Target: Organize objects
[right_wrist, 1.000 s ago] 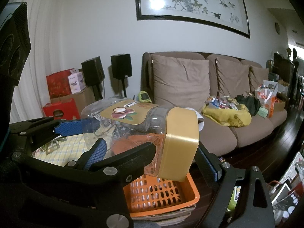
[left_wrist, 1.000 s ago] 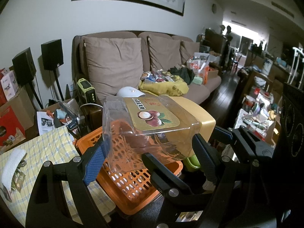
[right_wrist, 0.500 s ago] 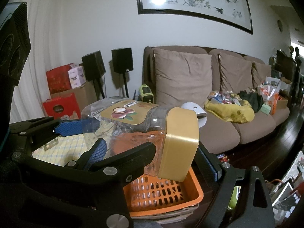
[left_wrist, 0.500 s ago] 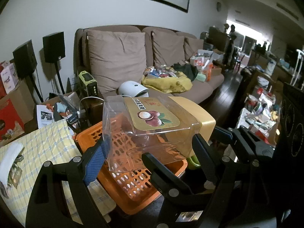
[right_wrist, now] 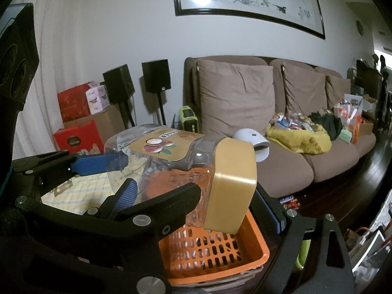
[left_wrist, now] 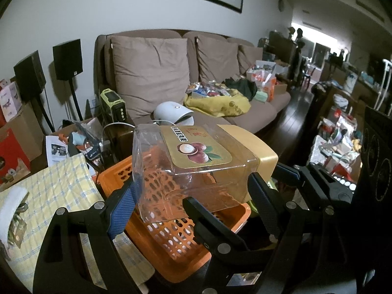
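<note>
A clear plastic jar [left_wrist: 196,152] [right_wrist: 159,147] with a gold label and a gold lid [left_wrist: 259,152] [right_wrist: 232,176] lies on its side in the air. Both grippers hold it just above an orange perforated basket [left_wrist: 110,171] [right_wrist: 259,235]. My left gripper [left_wrist: 191,191] [right_wrist: 125,175] is shut on the jar's clear body, its blue pads [left_wrist: 122,210] pressed to the sides. My right gripper [right_wrist: 231,201] [left_wrist: 237,186] is shut on the lid end. The jar looks empty; the basket shows through it.
A yellow checked cloth [left_wrist: 49,188] covers the table left of the basket. Behind stands a brown sofa [left_wrist: 152,73] with a white domed device [left_wrist: 174,112] and a yellow bag [left_wrist: 218,105]. Two black speakers [right_wrist: 156,76] and red boxes [right_wrist: 78,137] stand at left. Clutter fills the right side.
Both grippers have carried the jar a little lower and nearer the orange basket, which looks larger now. The hold on the jar is the same.
</note>
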### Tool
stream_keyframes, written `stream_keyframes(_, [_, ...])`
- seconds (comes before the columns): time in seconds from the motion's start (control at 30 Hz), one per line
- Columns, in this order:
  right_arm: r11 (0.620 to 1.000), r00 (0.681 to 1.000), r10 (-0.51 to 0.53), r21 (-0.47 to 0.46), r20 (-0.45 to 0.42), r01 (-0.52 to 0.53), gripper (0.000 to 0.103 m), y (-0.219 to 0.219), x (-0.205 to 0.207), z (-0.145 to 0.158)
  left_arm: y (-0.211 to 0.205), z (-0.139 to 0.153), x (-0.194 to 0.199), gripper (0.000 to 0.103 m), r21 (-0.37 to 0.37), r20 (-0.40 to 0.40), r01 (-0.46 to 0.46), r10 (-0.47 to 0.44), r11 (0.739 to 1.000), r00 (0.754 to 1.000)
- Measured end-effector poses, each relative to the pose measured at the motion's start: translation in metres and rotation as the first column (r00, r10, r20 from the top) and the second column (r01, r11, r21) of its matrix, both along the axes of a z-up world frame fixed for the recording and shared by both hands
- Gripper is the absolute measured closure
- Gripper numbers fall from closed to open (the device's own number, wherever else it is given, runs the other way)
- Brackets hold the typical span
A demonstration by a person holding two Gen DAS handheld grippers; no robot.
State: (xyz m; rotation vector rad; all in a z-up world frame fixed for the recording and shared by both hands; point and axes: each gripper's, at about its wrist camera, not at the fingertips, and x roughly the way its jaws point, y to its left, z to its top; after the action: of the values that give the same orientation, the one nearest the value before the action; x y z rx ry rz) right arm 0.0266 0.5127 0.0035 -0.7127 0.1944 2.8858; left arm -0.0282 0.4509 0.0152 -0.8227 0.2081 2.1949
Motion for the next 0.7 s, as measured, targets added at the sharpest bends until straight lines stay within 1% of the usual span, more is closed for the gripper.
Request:
stream_keyframes(0.13, [1.000, 1.000, -0.014, 0.007, -0.022, 0.014, 0.010, -0.004, -0.006, -0.007, -0.002, -0.002, -0.004, 0.018, 0.007, -0.023, 0.006, -0.006, 1.000, 1.000])
stream_keyframes(0.27, [1.000, 0.997, -0.024, -0.004, -0.069, 0.024, 0.010, -0.007, -0.009, -0.014, -0.003, -0.005, -0.005, 0.018, -0.014, -0.089, 0.025, -0.026, 1.000, 0.996])
stream_keyframes(0.37, [0.999, 0.992, -0.040, -0.019, -0.116, 0.038, 0.010, -0.008, -0.010, -0.021, -0.004, -0.009, -0.004, 0.018, -0.017, -0.124, 0.039, -0.041, 0.999, 0.991])
stream_keyframes(0.47, [0.999, 0.989, -0.050, -0.009, -0.142, 0.049, 0.010, -0.010, -0.010, -0.024, -0.007, -0.011, -0.005, 0.018, -0.005, -0.129, 0.046, -0.046, 0.999, 0.991])
stream_keyframes(0.7, [0.999, 0.987, -0.052, 0.004, -0.154, 0.053, 0.010, -0.011, -0.009, -0.025, -0.007, -0.009, -0.006, 0.018, -0.010, -0.141, 0.050, -0.051, 0.999, 0.989])
